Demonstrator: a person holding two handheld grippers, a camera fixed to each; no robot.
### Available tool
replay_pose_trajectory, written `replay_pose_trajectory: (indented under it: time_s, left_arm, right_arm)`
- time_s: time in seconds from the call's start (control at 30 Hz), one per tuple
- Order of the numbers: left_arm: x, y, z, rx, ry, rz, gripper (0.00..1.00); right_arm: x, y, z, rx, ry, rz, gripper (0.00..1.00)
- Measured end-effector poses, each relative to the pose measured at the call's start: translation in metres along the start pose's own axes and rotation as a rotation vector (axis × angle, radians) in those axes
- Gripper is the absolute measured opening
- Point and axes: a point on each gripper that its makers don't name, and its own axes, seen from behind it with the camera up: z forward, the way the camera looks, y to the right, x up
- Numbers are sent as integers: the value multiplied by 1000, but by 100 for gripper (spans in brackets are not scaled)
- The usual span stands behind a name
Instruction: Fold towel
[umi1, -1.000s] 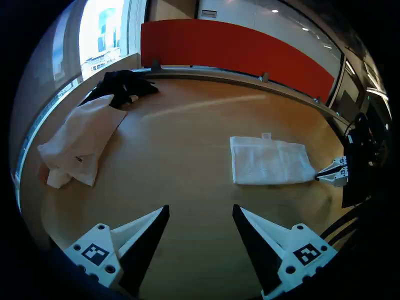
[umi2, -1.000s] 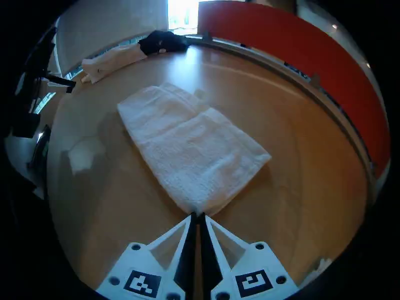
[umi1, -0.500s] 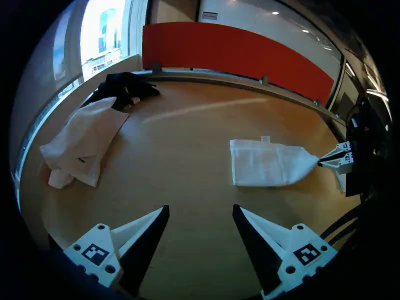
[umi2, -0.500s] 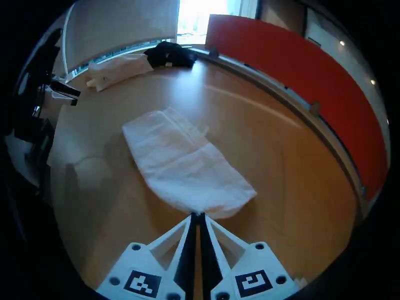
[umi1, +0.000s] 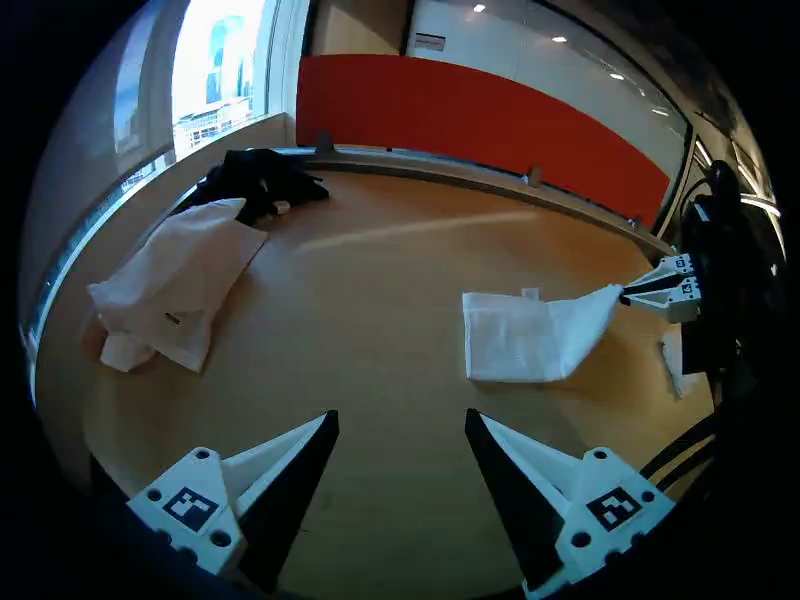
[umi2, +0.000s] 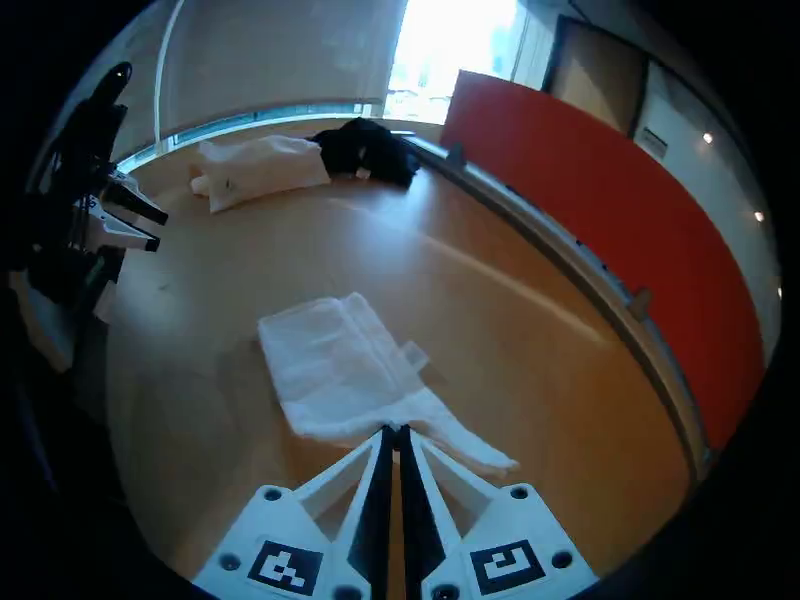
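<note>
A folded white towel (umi1: 530, 335) lies on the wooden table (umi1: 370, 270), right of centre in the left gripper view. My right gripper (umi2: 395, 432) is shut on one corner of the towel (umi2: 335, 370) and holds that corner lifted off the table. In the left gripper view the right gripper (umi1: 628, 293) shows at the far right, with the towel's corner pulled up to it. My left gripper (umi1: 400, 425) stands open over bare table in front of the towel, with nothing between its fingers. In the right gripper view the left gripper (umi2: 150, 215) shows at the far left.
A second white cloth (umi1: 175, 280) lies at the table's left side, with a dark garment (umi1: 260, 180) behind it. A red partition (umi1: 480, 115) runs along the table's far edge. A small white scrap (umi1: 672, 360) lies near the right edge.
My right gripper has risen and drawn back with the towel's corner, peeling that end off the table. The left gripper has stayed open and almost still.
</note>
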Motion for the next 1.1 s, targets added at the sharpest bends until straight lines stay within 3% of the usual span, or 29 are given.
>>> replay_pose_trajectory:
  time_s: [0.47, 1.1]
  left_arm:
    - [1, -2, -11, -3, 12, -27, 94]
    - [-4, -19, -48, 58, 44, -122, 94]
  right_arm:
    - [39, -20, 24, 59, 13, -76, 4]
    - [63, -96, 98, 232, -36, -175, 5]
